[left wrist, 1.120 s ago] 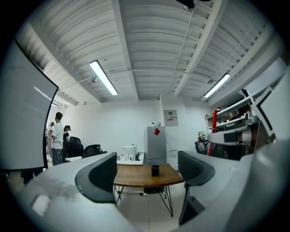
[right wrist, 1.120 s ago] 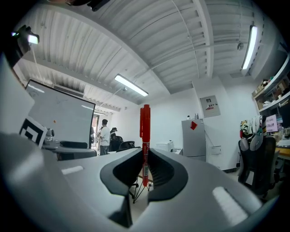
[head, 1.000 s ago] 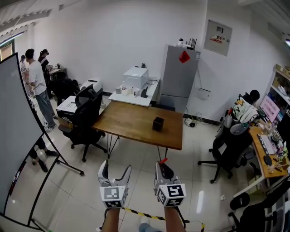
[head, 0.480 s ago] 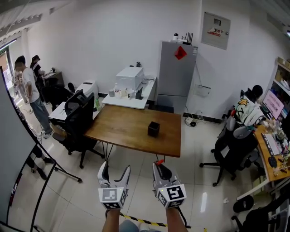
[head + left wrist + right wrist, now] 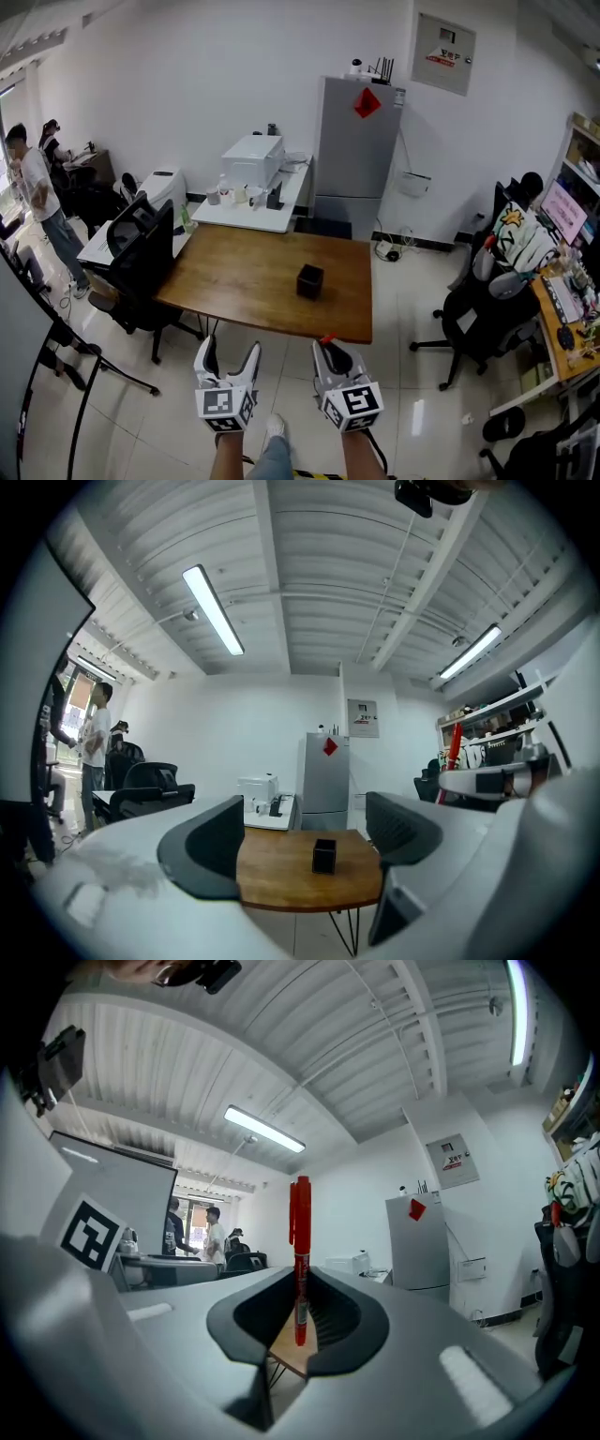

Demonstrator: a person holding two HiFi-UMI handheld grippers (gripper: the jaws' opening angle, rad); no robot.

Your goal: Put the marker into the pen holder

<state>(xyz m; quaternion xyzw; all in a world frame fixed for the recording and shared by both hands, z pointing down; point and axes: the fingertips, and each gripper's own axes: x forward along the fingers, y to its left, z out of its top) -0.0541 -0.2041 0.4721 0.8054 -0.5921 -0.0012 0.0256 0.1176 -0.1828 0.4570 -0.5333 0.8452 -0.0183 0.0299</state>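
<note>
A black square pen holder (image 5: 309,280) stands on the brown wooden table (image 5: 244,281) ahead of me, toward its right side; the left gripper view shows this pen holder (image 5: 324,855) between the jaws, far off. My right gripper (image 5: 333,356) is shut on a red marker (image 5: 300,1251), which stands upright between the pads with its cap end up; its red tip (image 5: 327,339) pokes out in the head view. My left gripper (image 5: 227,359) is open with nothing between its jaws. Both grippers hang over the floor, short of the table's near edge.
A black office chair (image 5: 141,267) stands at the table's left. Behind the table are a white desk with a printer (image 5: 251,159) and a grey fridge (image 5: 354,155). Another chair (image 5: 483,314) and a cluttered desk are at the right. People stand at the far left (image 5: 33,202).
The table and pen holder have come closer and shifted left in the head view as I walk forward. The left jaws stand slightly narrower than a second ago. The right grip is unchanged.
</note>
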